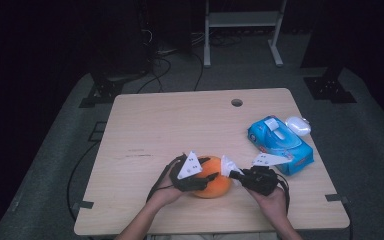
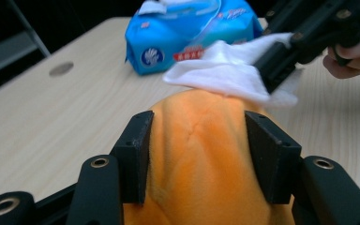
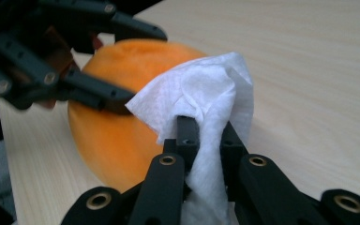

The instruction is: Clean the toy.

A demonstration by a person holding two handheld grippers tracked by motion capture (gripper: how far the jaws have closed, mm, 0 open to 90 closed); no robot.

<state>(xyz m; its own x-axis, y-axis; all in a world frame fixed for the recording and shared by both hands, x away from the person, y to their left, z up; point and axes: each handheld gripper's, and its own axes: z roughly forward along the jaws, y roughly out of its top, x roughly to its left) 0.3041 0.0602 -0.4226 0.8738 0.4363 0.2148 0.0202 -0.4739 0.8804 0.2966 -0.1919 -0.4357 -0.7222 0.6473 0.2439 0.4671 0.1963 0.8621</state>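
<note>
An orange plush toy [image 1: 215,184] lies near the table's front edge, between both hands. My left gripper [image 1: 206,176] is shut on it; in the left gripper view its jaws press both sides of the orange plush toy [image 2: 197,154]. My right gripper [image 1: 234,174] is shut on a white tissue [image 1: 227,164]. In the right gripper view the white tissue [image 3: 206,103] bunches between the jaws and rests against the orange plush toy [image 3: 117,136]. The left gripper view shows the white tissue [image 2: 225,70] touching the toy's far end.
A blue pack of wipes [image 1: 279,143] lies to the right of the right hand, with a white rounded object [image 1: 298,125] behind it. A round hole [image 1: 236,102] sits near the table's far edge. A metal shelf frame [image 1: 242,20] stands on the floor beyond.
</note>
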